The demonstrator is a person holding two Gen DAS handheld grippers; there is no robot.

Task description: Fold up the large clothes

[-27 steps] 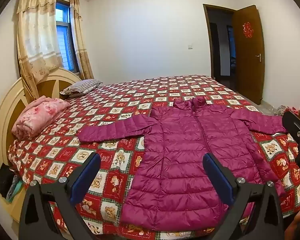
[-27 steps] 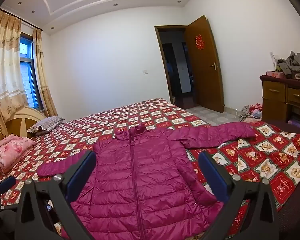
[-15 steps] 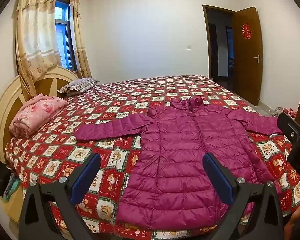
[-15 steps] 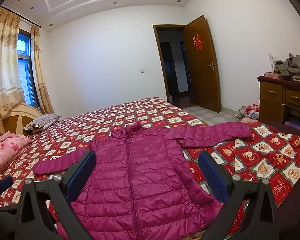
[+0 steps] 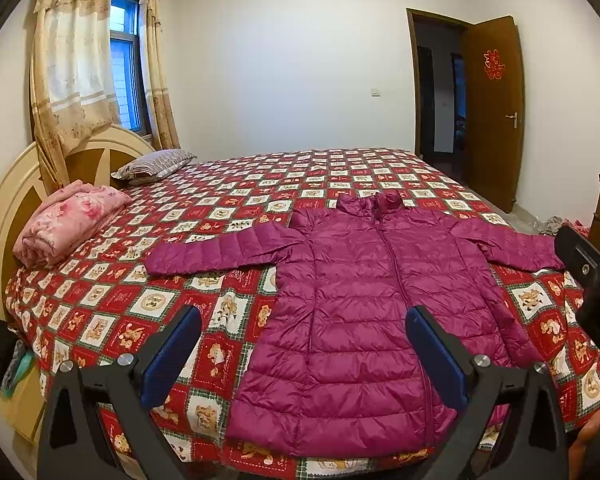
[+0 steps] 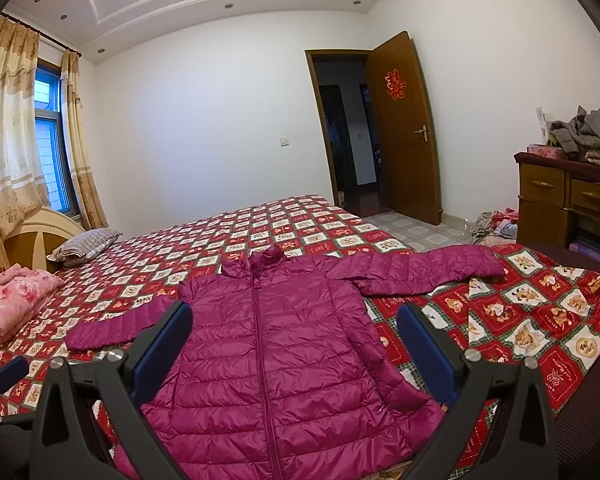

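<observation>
A long magenta puffer jacket (image 5: 364, 312) lies flat and zipped on the bed (image 5: 260, 184), collar away from me, both sleeves spread out sideways. It also shows in the right wrist view (image 6: 276, 344). My left gripper (image 5: 303, 354) is open and empty, held above the jacket's hem on its left side. My right gripper (image 6: 294, 352) is open and empty, held above the jacket's lower front. The right gripper's body shows at the right edge of the left wrist view (image 5: 592, 280).
The bed has a red patchwork cover. A folded pink blanket (image 5: 68, 220) and a striped pillow (image 5: 156, 164) lie by the headboard (image 5: 4, 208). A wooden dresser (image 6: 568, 204) with piled clothes stands right. The door (image 6: 404, 128) is open. Clothes lie on the floor (image 6: 496, 224).
Both grippers have drawn back and risen a little, so the jacket sits lower and farther in both views. The jacket has not moved. Both grippers stay open.
</observation>
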